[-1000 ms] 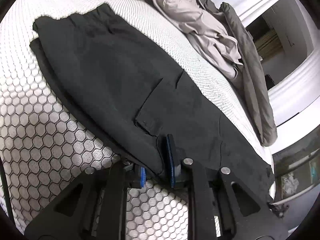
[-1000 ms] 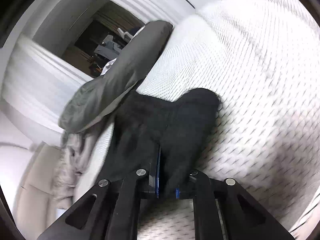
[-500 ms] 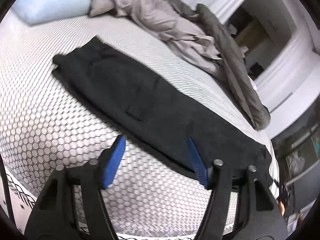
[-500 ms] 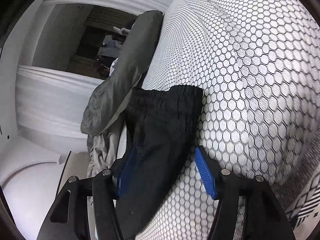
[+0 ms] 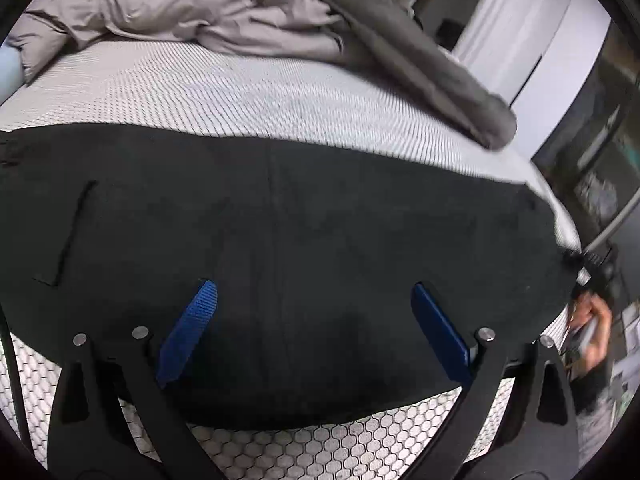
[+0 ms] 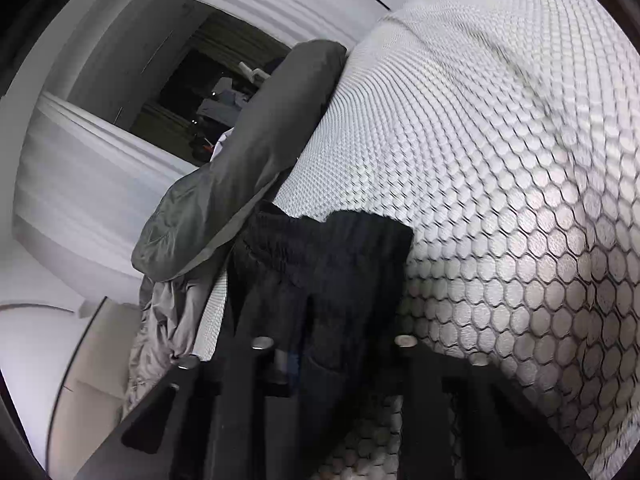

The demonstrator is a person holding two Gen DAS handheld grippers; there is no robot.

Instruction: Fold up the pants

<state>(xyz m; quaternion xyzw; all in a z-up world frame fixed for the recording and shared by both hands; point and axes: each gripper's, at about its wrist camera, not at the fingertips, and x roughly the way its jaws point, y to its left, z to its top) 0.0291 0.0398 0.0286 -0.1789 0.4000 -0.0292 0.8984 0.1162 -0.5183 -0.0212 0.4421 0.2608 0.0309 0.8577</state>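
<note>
One bed [image 5: 280, 92] with a hexagon-patterned mattress cover carries everything we see. A gray duvet [image 5: 248, 12] is bunched along its far side. The black pants [image 5: 320, 220] lie flat across the near part of the mattress, waistband [image 6: 320, 236] just beside the duvet's edge. Our left hand-held gripper [image 5: 314, 320] hovers over the pants with its blue pads [image 5: 188, 332] spread wide. Our right hand-held gripper [image 6: 332, 364] sits over the waistband end; dark fabric hides its fingers, so we cannot tell its opening.
</note>
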